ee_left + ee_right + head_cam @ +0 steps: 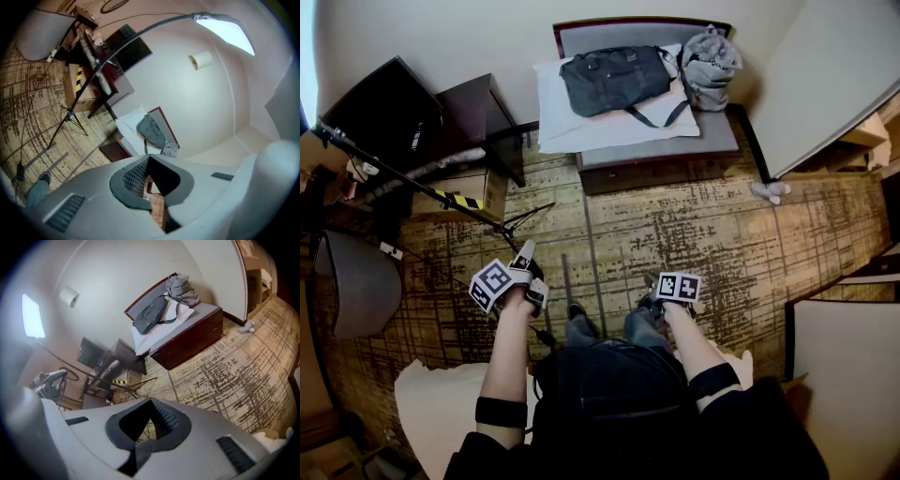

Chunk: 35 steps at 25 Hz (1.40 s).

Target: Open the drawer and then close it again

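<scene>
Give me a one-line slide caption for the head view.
Person holds left gripper and right gripper, both shut, above patterned carpet, facing a bench bearing a dark duffel bag.

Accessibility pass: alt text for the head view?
A person looks down at a left gripper and right gripper, jaws shut and empty, over patterned carpet; ahead, a dark duffel bag lies on a bench.

A duffel bag [614, 80] is lying on the counter [712, 139] against the far wall, a backpack [710, 61] is sitting just right of it, and a tripod [403, 175] is standing on the floor [694, 234] to the left.
</scene>
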Tool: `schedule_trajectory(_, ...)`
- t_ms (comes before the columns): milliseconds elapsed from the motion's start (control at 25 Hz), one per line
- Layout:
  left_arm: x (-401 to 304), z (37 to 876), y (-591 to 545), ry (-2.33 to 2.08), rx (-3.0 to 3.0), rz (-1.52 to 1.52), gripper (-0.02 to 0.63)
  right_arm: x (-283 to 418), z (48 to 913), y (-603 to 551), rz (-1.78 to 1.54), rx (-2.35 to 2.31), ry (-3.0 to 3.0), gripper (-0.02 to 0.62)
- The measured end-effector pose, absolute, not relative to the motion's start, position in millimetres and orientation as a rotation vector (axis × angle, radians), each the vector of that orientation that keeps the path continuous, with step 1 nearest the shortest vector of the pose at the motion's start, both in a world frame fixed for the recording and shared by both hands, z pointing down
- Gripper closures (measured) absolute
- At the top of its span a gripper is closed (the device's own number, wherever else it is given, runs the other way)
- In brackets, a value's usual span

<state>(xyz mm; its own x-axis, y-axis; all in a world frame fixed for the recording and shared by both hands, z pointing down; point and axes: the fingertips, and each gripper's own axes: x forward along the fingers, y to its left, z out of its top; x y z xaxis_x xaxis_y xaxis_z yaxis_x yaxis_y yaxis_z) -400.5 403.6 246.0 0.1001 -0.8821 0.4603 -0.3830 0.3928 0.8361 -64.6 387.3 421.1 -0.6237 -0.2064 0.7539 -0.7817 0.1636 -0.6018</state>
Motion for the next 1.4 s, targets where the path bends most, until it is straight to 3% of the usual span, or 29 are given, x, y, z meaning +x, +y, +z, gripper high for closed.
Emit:
schedule_trajectory(480,-388.1,191.1,366.3,-1.749,1.563,-0.142,0.606,-105.9,292.5,298.8,0.988,0.855,-2.333,0.592)
schedule_trajectory(720,-363.0,154.7,355.7,-1.984,1.898,0.266,0.606,-107.9,220.4,277.4,0.499,0.902,-2.479,0.592)
schedule_trajectory(880,-344.5,136.6,352.6,-2.073,1.976,0.287,0.606,-103.0,190.9,282.8,0.222,0.906,-2.528,0.592)
schedule_trajectory(1400,-297.2,165.6,329.5,-1.913,2.029,0.246,0.606,-66.8,207.9,280.3,0.277,0.949,-2.524,0.591)
